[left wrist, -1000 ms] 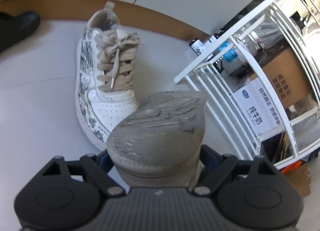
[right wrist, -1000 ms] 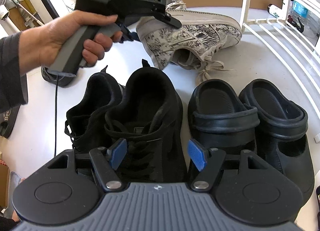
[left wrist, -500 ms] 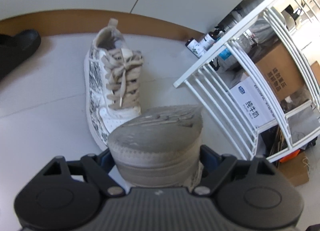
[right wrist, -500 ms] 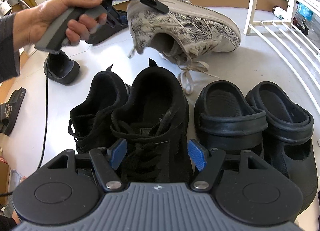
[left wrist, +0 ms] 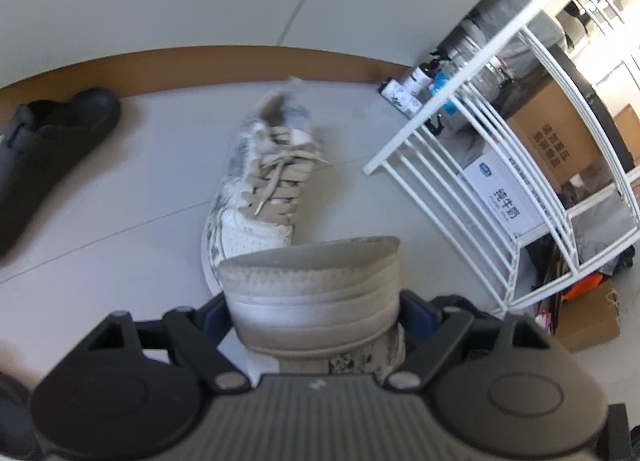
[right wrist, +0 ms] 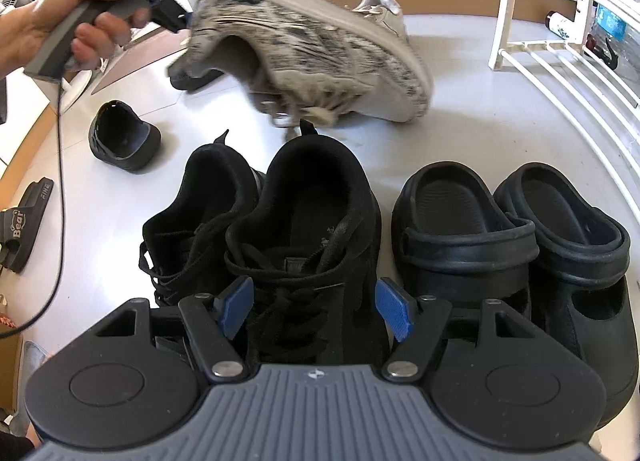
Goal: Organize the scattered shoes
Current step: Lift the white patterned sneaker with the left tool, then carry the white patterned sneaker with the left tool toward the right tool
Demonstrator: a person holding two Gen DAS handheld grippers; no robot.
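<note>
A: Right wrist view first, biggest stuff: white wire rack (right wrist: 568,57) ran along 1 to 3 o'clock. Floor row below centre: black lace-up pair (right wrist: 280,245) at about 6 o'clock, black clog pair (right wrist: 516,245) at 4 o'clock, touching side by side, heels toward the camera. Looked like the finished part of the job.

B: And the patterned one?

A: Patterned sneaker (right wrist: 304,57) was in the air at 12 o'clock, sole up, toe tilted down, blurred. Left gripper (right wrist: 200,1) was clenched on its heel end, a hand (right wrist: 60,29) on the handle at 10 o'clock. Heel grip probably made sense: stiff part, shoe hangs without folding.

B: Its mate?

A: Second patterned sneaker (left wrist: 264,189) sat on the floor, upright, just past 12 o'clock of centre in the left wrist view, laces up. Judged the held one was headed to pair with it or join the row; can't say which.

B: Right tongs?

A: Right gripper (right wrist: 316,311) was released, blue pads either side of the lace-up's tongue, apart from it, nothing pinched. Probably just parked over the row.

B: Strays?

A: Single black clog (right wrist: 124,141) at 9 o'clock, slide sandal (right wrist: 24,221) at the left edge, both well apart from the row. Still unsorted.
</note>
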